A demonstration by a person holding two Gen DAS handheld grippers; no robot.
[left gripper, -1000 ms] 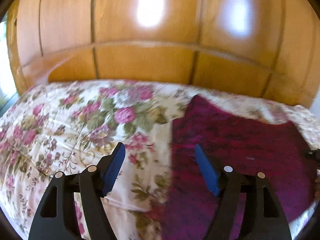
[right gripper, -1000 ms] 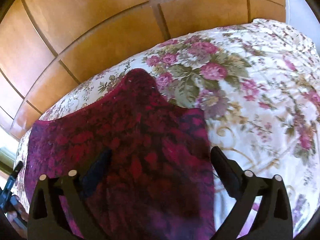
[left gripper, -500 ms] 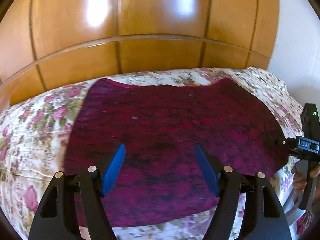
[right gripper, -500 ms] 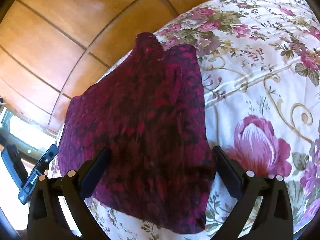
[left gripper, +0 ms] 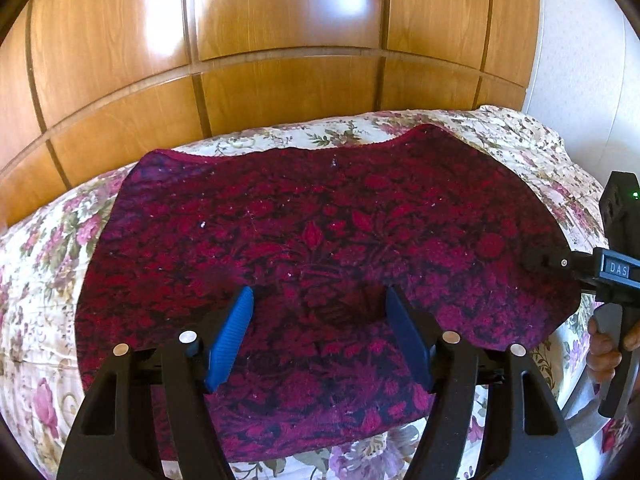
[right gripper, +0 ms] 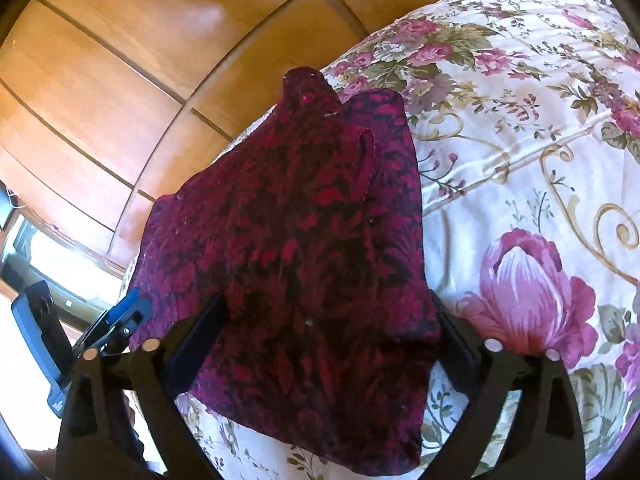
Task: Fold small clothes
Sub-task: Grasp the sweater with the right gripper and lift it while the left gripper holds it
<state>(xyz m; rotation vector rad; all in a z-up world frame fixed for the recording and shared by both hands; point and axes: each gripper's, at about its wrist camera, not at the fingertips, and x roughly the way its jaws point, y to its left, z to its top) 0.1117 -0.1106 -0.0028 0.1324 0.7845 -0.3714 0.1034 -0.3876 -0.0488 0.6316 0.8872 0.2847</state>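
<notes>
One red cloth lay flat on the flowery bed, its long side running left to right. The left claw and right claw were closing over it, not yet pinching.

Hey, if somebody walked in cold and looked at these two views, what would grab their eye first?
First, the dark red patterned garment, spread flat across the middle of the flowered bedspread, one corner folded over at its far end. Behind the bed stands a glossy wooden panel wall. Near the camera, the left gripper with blue pads and the right gripper both hang over the cloth, their jaws closing around it but not yet pinching it.
</notes>
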